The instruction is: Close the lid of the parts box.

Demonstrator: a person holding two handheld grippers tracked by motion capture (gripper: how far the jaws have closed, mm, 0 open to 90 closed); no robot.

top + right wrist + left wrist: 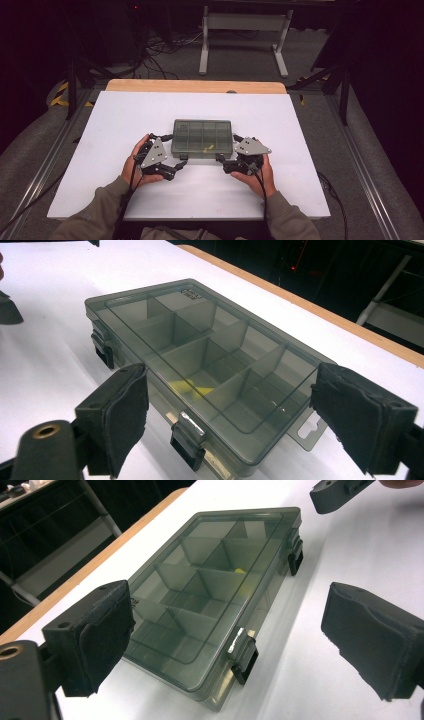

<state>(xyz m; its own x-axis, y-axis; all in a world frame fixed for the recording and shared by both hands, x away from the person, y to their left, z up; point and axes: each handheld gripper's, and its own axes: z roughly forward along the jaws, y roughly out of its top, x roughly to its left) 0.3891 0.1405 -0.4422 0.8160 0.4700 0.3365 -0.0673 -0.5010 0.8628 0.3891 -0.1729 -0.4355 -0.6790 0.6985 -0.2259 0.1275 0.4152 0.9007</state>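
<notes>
The smoky translucent plastic compartment box point(202, 138) sits mid-tabletop, lid shut and both near-edge black latches closed. The left hand-held gripper point(181, 161) and right hand-held gripper point(220, 159) hover wide open and empty. Best to catch each latch squarely and lift evenly.

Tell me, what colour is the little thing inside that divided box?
Yellow. The small piece lies in a compartment of the smoky grey see-through box, clearest in the right gripper view.

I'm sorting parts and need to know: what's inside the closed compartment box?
Through the clear lid of the compartment box, dividers and one small yellow item show. The other compartments look empty, though the tinted plastic blurs detail.
</notes>
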